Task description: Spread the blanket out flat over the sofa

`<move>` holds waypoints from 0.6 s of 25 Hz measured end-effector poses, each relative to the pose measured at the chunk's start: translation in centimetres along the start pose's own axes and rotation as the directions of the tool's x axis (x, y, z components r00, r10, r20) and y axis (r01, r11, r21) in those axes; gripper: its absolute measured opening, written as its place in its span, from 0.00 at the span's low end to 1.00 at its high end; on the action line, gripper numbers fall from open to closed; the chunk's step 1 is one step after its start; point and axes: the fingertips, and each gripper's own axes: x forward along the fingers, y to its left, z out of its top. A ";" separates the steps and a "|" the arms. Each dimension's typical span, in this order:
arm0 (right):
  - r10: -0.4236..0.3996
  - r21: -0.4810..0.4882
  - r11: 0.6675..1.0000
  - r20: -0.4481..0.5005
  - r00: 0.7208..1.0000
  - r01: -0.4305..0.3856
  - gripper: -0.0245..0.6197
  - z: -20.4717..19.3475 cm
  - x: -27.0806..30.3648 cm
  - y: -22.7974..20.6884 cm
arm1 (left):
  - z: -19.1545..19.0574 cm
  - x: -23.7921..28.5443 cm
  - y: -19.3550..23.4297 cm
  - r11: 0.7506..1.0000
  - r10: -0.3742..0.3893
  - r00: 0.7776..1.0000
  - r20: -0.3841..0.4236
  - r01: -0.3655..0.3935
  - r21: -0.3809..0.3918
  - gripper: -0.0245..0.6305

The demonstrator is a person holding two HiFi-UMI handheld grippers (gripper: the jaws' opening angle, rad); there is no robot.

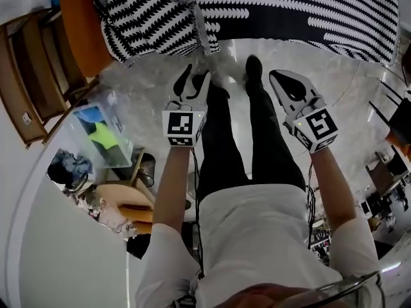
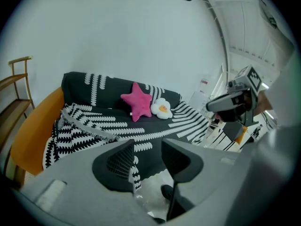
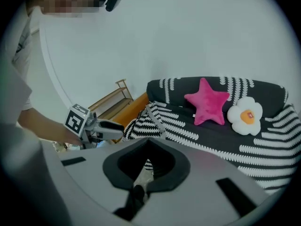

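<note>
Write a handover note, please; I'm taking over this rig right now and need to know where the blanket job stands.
Left hand-held gripper: jaws apart, empty.
Right hand-held gripper: jaws together, empty.
Both are short of the orange sofa.
Done: the black-and-white patterned blanket drapes the seat and back, with a pink star cushion and a white flower cushion on it.
Left: the bunched part at the orange arm end needs pulling flat.

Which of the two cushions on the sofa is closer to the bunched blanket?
The pink star; the white flower cushion sits on its far side, away from the blanket.
</note>
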 end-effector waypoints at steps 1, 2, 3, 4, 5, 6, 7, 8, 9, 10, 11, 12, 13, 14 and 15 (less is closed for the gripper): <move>0.004 0.004 1.000 -0.001 1.000 -0.004 0.04 -0.8 0.8 -0.5 | -1.0 1.2 0.2 1.000 0.001 1.000 -0.010 -0.001 0.005 0.32; 0.010 0.008 1.000 -0.002 1.000 -0.010 0.04 -1.5 1.7 -1.0 | -2.0 2.4 0.5 1.000 0.002 1.000 -0.022 -0.002 0.007 0.32; 0.017 0.011 1.000 -0.003 1.000 -0.017 0.04 -2.3 2.5 -1.3 | -3.1 3.5 0.7 1.000 0.003 0.999 -0.035 -0.003 0.009 0.32; 0.025 0.013 1.000 -0.005 1.000 -0.024 0.03 -3.1 3.4 -1.7 | -4.2 4.6 1.0 1.000 0.005 0.999 -0.049 -0.004 0.012 0.32; 0.031 0.016 0.999 -0.008 1.000 -0.030 0.03 -3.8 4.3 -2.0 | -5.4 5.7 1.3 1.000 0.007 0.998 -0.062 -0.006 0.016 0.32; 0.037 0.018 0.999 -0.009 0.999 -0.037 0.03 -4.5 5.1 -2.3 | -6.5 6.9 1.6 1.000 0.011 0.997 -0.075 -0.009 0.021 0.32; 0.045 0.022 0.999 -0.010 0.999 -0.045 0.03 -5.3 5.9 -2.6 | -7.6 8.1 1.9 1.000 0.016 0.996 -0.087 -0.014 0.024 0.32; 0.054 0.025 0.998 -0.011 0.998 -0.054 0.04 -6.0 6.7 -2.9 | -8.7 9.2 2.1 0.999 0.022 0.995 -0.098 -0.019 0.025 0.32; 0.065 0.028 0.998 -0.014 0.998 -0.065 0.04 -6.8 7.5 -3.2 | -9.8 10.4 2.4 0.999 0.029 0.994 -0.110 -0.026 0.025 0.32; 0.076 0.030 0.997 -0.017 0.997 -0.075 0.03 -7.6 8.2 -3.5 | -10.8 11.5 2.6 0.999 0.036 0.992 -0.122 -0.033 0.024 0.32; 0.085 0.033 0.996 -0.020 0.996 -0.084 0.03 -8.4 8.8 -3.7 | -11.8 12.5 2.7 0.999 0.042 0.990 -0.133 -0.040 0.021 0.32; 0.091 0.036 0.995 -0.023 0.996 -0.090 0.03 -9.1 9.4 -4.0 | -12.7 13.4 2.9 0.999 0.048 0.989 -0.143 -0.046 0.018 0.32; 0.095 0.039 0.995 -0.026 0.995 -0.094 0.03 -9.7 9.9 -4.2 | -13.5 14.3 3.0 0.999 0.052 0.987 -0.153 -0.050 0.016 0.32; 0.099 0.042 0.994 -0.029 0.995 -0.097 0.03 -10.2 10.3 -4.5 | -14.3 15.2 3.1 0.998 0.056 0.985 -0.162 -0.054 0.013 0.32; 0.102 0.045 0.994 -0.033 0.994 -0.101 0.04 -10.8 10.8 -4.7 | -15.0 16.0 3.2 0.998 0.059 0.983 -0.171 -0.058 0.009 0.32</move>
